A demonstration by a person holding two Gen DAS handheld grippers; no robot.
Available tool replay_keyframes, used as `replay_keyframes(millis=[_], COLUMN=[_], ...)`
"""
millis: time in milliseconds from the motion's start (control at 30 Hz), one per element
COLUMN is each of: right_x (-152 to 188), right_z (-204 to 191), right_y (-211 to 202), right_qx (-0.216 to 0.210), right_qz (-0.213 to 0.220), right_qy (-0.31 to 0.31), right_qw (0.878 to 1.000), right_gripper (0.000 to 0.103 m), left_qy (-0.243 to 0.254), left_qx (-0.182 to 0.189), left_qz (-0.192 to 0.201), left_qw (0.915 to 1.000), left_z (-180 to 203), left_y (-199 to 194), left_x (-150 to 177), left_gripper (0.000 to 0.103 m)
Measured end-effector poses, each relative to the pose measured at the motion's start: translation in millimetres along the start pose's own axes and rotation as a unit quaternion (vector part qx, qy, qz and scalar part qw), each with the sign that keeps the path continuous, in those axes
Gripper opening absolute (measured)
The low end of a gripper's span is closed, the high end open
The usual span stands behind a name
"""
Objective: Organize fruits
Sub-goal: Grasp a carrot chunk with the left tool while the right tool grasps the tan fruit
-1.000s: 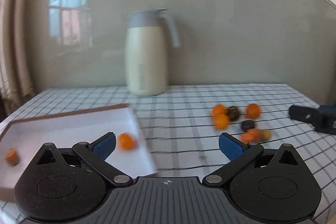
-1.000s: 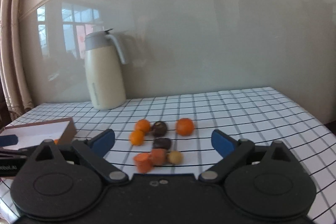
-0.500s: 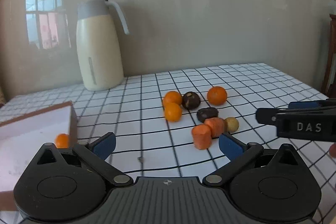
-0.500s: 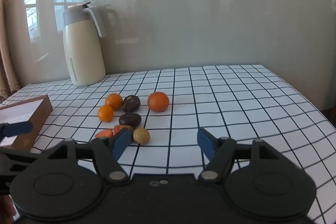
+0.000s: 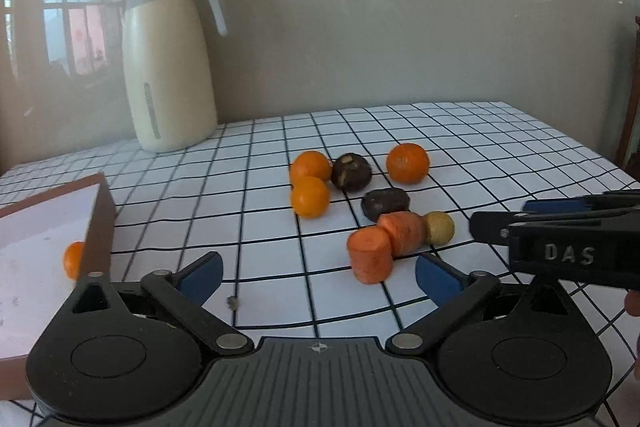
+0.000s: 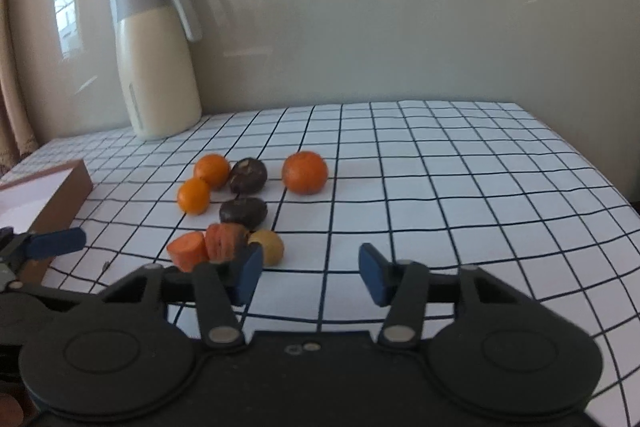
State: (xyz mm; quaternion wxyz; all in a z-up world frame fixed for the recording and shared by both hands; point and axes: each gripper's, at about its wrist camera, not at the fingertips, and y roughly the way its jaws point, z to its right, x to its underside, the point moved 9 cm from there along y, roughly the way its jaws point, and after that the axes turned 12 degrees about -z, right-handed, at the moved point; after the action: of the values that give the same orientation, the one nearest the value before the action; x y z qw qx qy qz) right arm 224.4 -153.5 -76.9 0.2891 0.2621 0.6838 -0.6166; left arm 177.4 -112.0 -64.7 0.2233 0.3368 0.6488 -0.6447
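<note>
A cluster of fruit lies on the checked tablecloth: three oranges (image 5: 407,163) (image 6: 304,172), two dark brown fruits (image 5: 385,203) (image 6: 243,211), two carrot pieces (image 5: 370,259) (image 6: 187,251) and a small yellow fruit (image 5: 439,227) (image 6: 267,246). A brown box with a white inside (image 5: 44,227) (image 6: 60,195) sits at the left and holds a small orange (image 5: 73,259). My left gripper (image 5: 318,277) is open and empty, just short of the carrot pieces. My right gripper (image 6: 311,273) is open and empty, right of the yellow fruit; it also shows at the right of the left wrist view (image 5: 560,227).
A cream thermos jug (image 5: 168,67) (image 6: 158,59) stands at the back left against the grey wall. The table's right edge (image 6: 592,167) drops off at the right. A small dark crumb (image 5: 232,302) lies near my left gripper.
Both grippers have moved nearer to the fruit cluster. My left gripper has swung right, away from the box. My right gripper's jaws have narrowed but stay open.
</note>
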Motion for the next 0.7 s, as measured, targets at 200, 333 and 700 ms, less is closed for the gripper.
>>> replay_keyframes(millis=[200, 333, 700], right_x=[-1, -4, -13], right_z=[-7, -12, -16], right_y=[16, 24, 38], right_qx=[-0.021, -0.039, -0.071], right_qz=[-0.022, -0.033, -0.047], right_qy=[-0.003, 0.000, 0.027], right_qw=[1.000, 0.999, 0.996], right_gripper=[0.031, 0.031, 0.019], left_qy=[0.005, 0.002, 0.020], left_qx=[0.015, 0.026, 0.042], left_qz=[-0.033, -0.047, -0.046], left_qw=[0.9993, 0.9986, 0.9979], left_z=[10, 10, 20], left_y=[20, 27, 35], left_x=[0, -3, -13], left_gripper=[0.073, 0.065, 0.032])
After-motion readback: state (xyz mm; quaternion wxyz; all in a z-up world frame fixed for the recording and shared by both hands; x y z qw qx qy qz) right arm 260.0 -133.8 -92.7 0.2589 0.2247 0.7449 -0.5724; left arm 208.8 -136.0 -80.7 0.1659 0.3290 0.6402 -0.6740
